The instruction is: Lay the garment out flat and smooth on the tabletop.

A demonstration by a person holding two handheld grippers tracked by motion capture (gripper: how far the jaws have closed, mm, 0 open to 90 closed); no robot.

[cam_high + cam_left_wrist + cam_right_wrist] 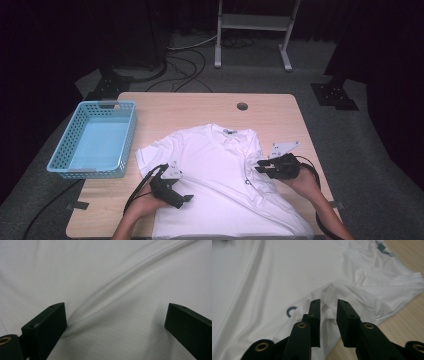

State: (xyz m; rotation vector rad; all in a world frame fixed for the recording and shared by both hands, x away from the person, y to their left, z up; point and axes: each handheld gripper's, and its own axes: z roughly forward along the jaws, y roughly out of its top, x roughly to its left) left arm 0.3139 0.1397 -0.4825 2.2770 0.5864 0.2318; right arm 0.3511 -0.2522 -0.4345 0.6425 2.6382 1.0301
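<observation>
Across the near half of the pale wooden table (210, 102), a white short-sleeved cotton T-shirt (210, 165) lies spread face up, collar toward the far edge and hem hanging over the near edge. Nearest, the left gripper (181, 199) hovers over the shirt's lower left side with its jaws set wide apart and nothing between them; a long soft ridge of cloth (117, 287) runs diagonally just ahead. Farther on, toward the right edge, the right gripper (261, 166) has its jaws drawn close, with a narrow gap, around a raised fold of the right sleeve (372, 297), beside a small grey ring mark (291, 311); whether they truly pinch the cloth cannot be told. The fabric looks light, limp and easily creased, likely to sag and slide, so doubled seams or folds appear the surest hold. At the far left corner sits an empty light-blue perforated plastic basket (76, 131).
</observation>
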